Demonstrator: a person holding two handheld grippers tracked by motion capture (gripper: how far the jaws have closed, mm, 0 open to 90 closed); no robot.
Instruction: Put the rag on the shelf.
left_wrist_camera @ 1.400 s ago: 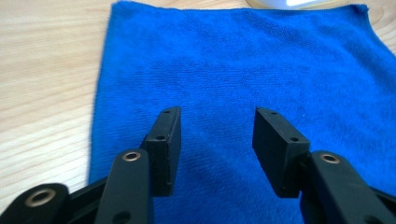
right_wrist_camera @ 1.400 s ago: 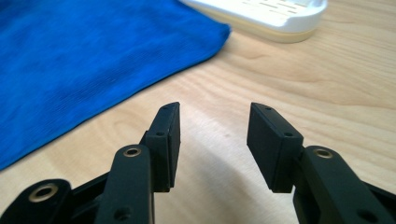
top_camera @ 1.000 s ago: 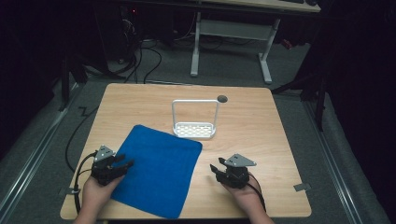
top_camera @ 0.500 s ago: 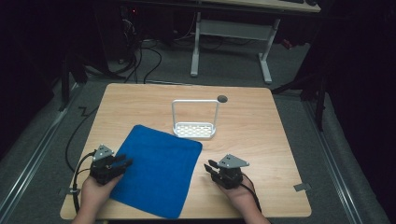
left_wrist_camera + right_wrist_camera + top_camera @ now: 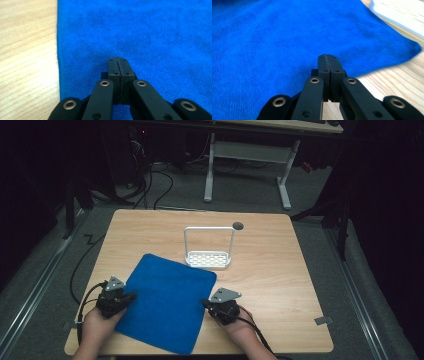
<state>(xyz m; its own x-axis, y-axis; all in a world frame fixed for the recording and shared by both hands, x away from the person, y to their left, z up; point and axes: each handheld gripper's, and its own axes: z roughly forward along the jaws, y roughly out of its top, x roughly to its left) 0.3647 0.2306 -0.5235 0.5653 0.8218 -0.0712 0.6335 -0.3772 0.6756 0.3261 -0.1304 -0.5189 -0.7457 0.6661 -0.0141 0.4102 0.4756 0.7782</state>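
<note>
Wooden table (image 5: 280, 270) holds a blue cloth (image 5: 167, 307) near-left, white rack (image 5: 209, 256) beyond it. Since a second ago the right gripper (image 5: 206, 304) has slid left to the cloth's edge; both it and the left gripper (image 5: 131, 296) have just closed, jaws pressed together with no fold visibly pinched

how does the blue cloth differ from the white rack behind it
The blue cloth lies flat and soft on the table; the white rack is rigid, with a tall handle loop standing upright. The cloth is a solid sheet and covers far more of the table; the rack's small base is perforated. The cloth lies turned at an angle, the rack square to the table edge. Both rest on the wooden top.
</note>
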